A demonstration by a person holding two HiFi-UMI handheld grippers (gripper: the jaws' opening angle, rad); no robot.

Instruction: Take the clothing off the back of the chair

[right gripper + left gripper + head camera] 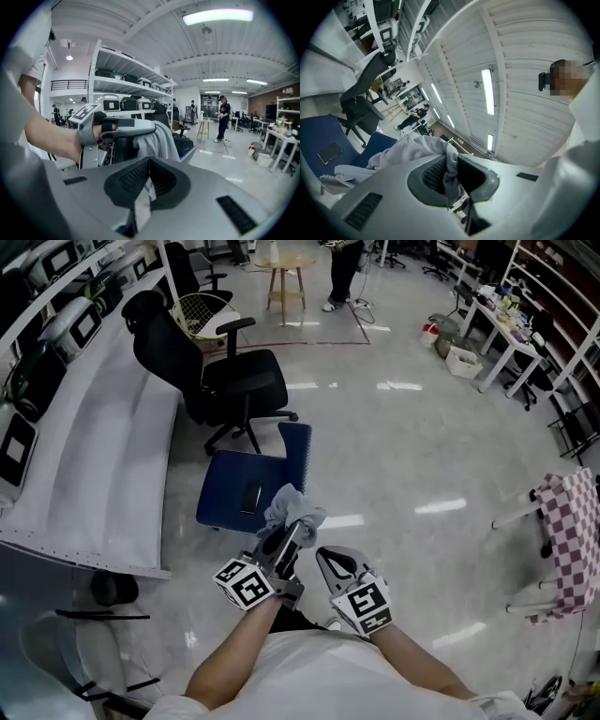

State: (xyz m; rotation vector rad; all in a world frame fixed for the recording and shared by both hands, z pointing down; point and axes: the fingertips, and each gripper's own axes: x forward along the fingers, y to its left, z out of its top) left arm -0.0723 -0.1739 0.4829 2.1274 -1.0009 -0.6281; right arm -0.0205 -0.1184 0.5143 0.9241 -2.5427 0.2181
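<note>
A long white desk (pixel 103 465) is seen along the left, with a black office chair (pixel 239 381) beside it. Nearer, a blue chair (pixel 220 502) is stood on the shiny floor, and a dark phone (pixel 251 495) is laid on its seat. A grey garment (pixel 292 507) is pinched in the left tool (pixel 286 540), bunched just beside the blue chair's back; whether it touches the back cannot be told. The right tool (pixel 330 563) is held just beside the left one, its jaws pressed together on nothing.
</note>
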